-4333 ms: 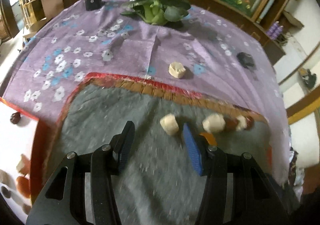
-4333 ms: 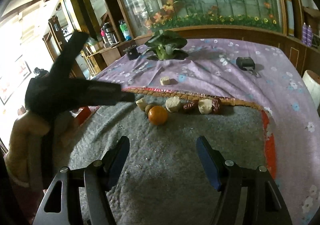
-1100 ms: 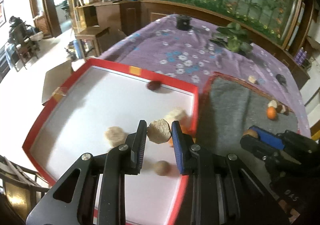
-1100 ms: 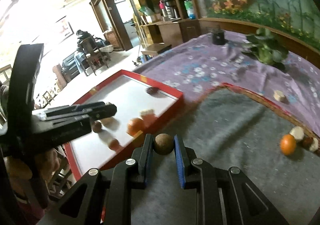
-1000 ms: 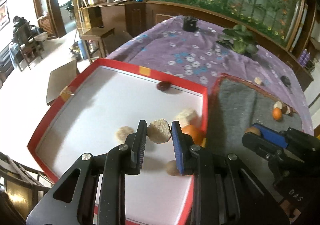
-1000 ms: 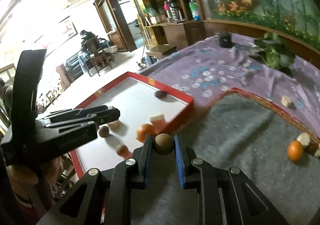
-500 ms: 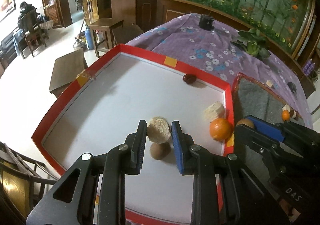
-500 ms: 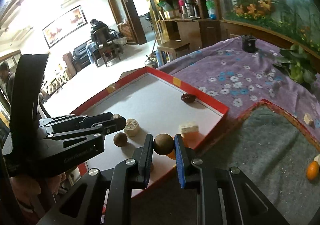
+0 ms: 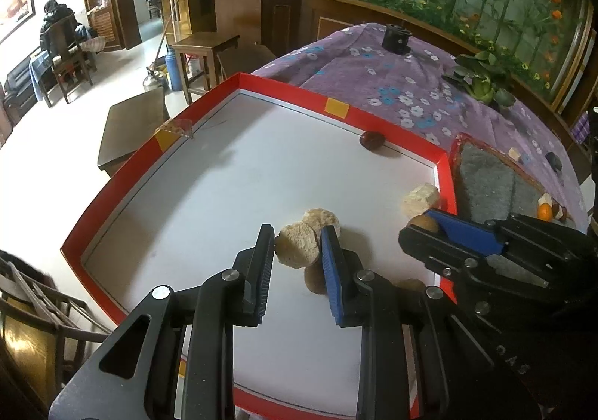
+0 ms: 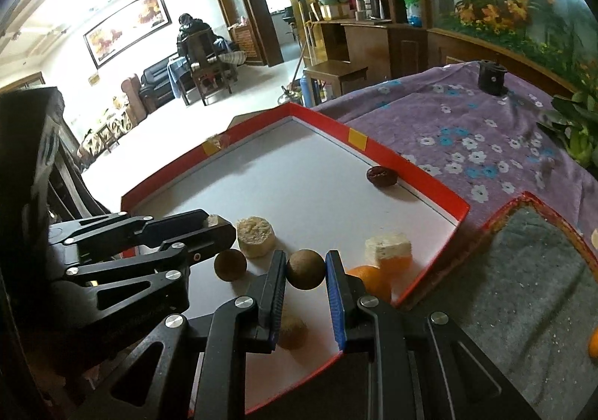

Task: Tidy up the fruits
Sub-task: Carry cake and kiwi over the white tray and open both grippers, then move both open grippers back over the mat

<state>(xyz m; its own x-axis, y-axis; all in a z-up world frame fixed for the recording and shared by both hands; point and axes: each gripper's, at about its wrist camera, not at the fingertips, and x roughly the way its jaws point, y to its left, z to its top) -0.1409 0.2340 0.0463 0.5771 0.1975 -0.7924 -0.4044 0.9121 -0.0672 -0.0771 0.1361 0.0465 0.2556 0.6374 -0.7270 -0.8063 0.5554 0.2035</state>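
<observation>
My left gripper [image 9: 298, 246] is shut on a pale round fruit slice [image 9: 297, 250], held low over the white floor of the red-rimmed tray [image 9: 284, 91]. A second pale slice [image 9: 323, 220] lies just beyond it and a brown ball [image 9: 314, 278] just under it. My right gripper [image 10: 305, 272] is shut on a brown round fruit [image 10: 305, 269] above the tray's near right part. In the right wrist view the tray [image 10: 392, 154] holds a pale slice [image 10: 256, 236], a brown ball [image 10: 230, 265], an orange [image 10: 368, 281], a pale chunk [image 10: 388, 248] and a dark red date [image 10: 381, 176].
A grey felt mat [image 10: 523, 289] with a red edge lies right of the tray on the purple flowered cloth [image 10: 467, 128]; more fruit [image 9: 547, 208] sits at its far end. A leafy plant [image 9: 482, 83] and a black cylinder [image 9: 397, 38] stand further back. The table edge drops off left of the tray.
Both grippers have moved further left and lower over the tray, still holding their fruits. The left one now hangs right beside the slice and ball lying in the tray.
</observation>
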